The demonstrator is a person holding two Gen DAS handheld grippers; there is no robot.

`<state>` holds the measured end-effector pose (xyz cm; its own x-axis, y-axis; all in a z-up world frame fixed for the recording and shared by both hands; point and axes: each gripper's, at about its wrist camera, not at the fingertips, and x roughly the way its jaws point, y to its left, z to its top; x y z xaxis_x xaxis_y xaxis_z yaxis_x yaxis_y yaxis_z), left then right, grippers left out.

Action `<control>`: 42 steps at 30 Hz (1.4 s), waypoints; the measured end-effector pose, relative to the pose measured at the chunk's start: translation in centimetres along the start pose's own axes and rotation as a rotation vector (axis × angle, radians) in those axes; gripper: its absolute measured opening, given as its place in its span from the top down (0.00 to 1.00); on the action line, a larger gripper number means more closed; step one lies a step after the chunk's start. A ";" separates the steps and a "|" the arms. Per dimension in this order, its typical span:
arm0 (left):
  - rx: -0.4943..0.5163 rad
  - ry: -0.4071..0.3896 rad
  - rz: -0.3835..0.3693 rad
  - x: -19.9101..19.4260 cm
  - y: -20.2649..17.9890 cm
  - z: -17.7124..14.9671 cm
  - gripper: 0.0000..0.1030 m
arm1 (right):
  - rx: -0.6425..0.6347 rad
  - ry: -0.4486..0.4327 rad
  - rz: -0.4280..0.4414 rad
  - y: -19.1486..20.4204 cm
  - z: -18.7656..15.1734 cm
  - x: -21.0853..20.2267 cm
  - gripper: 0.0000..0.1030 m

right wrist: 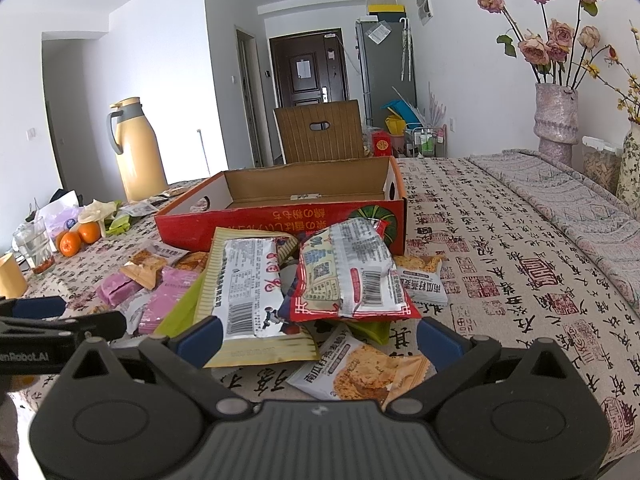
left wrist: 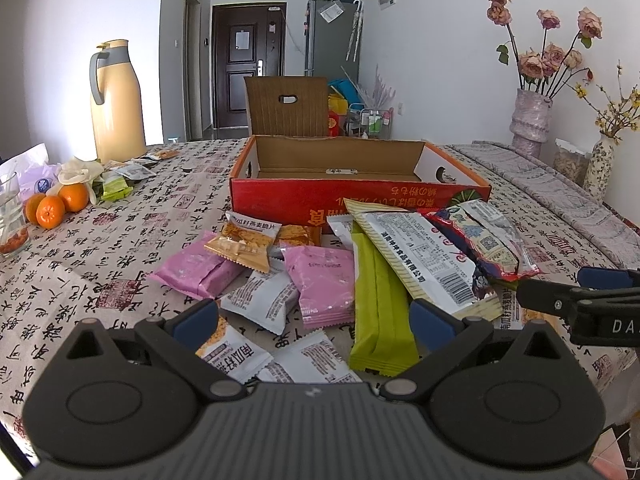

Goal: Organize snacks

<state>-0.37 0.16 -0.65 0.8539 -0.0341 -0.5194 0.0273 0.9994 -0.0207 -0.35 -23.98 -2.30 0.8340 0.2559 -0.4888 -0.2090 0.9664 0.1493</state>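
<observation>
On the tablecloth (left wrist: 120, 248), the snack pile (left wrist: 320, 264) sits just before the red box (left wrist: 344, 200), at 12 o'clock. The green bar (left wrist: 378, 308) runs lengthwise, 12 to 6. Left gripper (left wrist: 316, 322) and right gripper (right wrist: 318, 338) are both spread wide, holding nothing. Thermos (left wrist: 116, 104) at 10 o'clock, vase (left wrist: 530, 120) at 2.

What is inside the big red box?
The red box looks almost empty: bare cardboard and one small label on the floor. Its front wall hides the nearest floor strip. Snacks remain outside.
</observation>
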 end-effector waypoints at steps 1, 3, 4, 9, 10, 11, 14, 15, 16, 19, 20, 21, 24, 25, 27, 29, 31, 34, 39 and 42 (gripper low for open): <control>0.000 0.000 0.000 0.1 0.0 0.0 0.00 | -0.002 0.001 -0.001 -0.1 0.1 0.1 0.00; -0.002 0.000 0.001 0.2 0.1 0.0 0.00 | -0.006 0.000 -0.005 -0.3 0.4 0.1 0.00; -0.002 0.001 0.003 0.3 0.2 0.1 0.00 | -0.010 -0.001 -0.008 -0.4 0.4 0.5 0.00; -0.013 0.007 0.019 0.9 0.8 0.4 0.00 | -0.039 -0.018 -0.029 -0.5 1.9 1.5 0.00; -0.015 0.007 0.023 1.0 0.9 0.4 0.00 | -0.047 -0.021 -0.033 -0.5 2.2 1.8 0.00; -0.016 0.006 0.027 1.1 1.1 0.5 0.00 | -0.055 -0.022 -0.033 -0.6 2.7 2.2 0.00; -0.019 0.004 0.041 1.4 1.5 0.7 0.00 | -0.070 -0.008 -0.047 -0.8 3.9 3.7 0.01; -0.020 0.005 0.045 1.5 1.7 0.8 0.00 | -0.076 0.001 -0.045 -0.8 4.3 4.3 0.01; -0.023 0.007 0.051 1.7 1.9 0.9 0.00 | -0.079 0.007 -0.046 -0.8 4.5 4.9 0.01; -0.026 0.009 0.064 2.1 2.4 1.3 0.00 | -0.086 0.036 -0.057 -0.7 5.4 6.8 0.04; -0.025 0.009 0.070 2.2 2.6 1.3 0.00 | -0.089 0.047 -0.060 -0.6 5.5 7.4 0.05; -0.024 0.008 0.074 2.2 2.8 1.4 0.00 | -0.094 0.055 -0.067 -0.6 5.7 7.9 0.06; -0.027 0.006 0.087 2.5 3.5 1.7 0.00 | -0.097 0.076 -0.077 -0.7 6.0 9.2 0.08; -0.028 0.007 0.092 2.6 3.7 1.8 0.00 | -0.094 0.085 -0.078 -0.7 6.1 9.6 0.12; -0.029 0.011 0.103 2.9 4.2 1.9 0.00 | -0.091 0.102 -0.078 -0.8 6.1 10.1 0.17; -0.040 0.021 0.106 3.2 4.8 2.0 0.00 | -0.088 0.121 -0.068 -0.9 6.0 10.6 0.22; -0.058 0.034 0.105 3.5 5.4 2.1 0.00 | -0.086 0.137 -0.059 -0.9 5.7 10.9 0.27; -0.069 0.038 0.112 3.7 6.0 2.2 0.00 | -0.094 0.135 -0.051 -0.9 5.6 10.9 0.32; -0.068 0.048 0.130 4.2 6.4 2.2 0.00 | -0.106 0.123 -0.033 -1.0 5.5 10.7 0.39; -0.068 0.058 0.136 4.5 6.9 2.3 0.00 | -0.107 0.106 -0.032 -0.9 5.4 10.3 0.40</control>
<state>4.88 6.86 -1.18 0.8156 0.0990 -0.5701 -0.1229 0.9924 -0.0034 11.22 -22.38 -2.86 0.7834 0.2206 -0.5810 -0.2417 0.9694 0.0423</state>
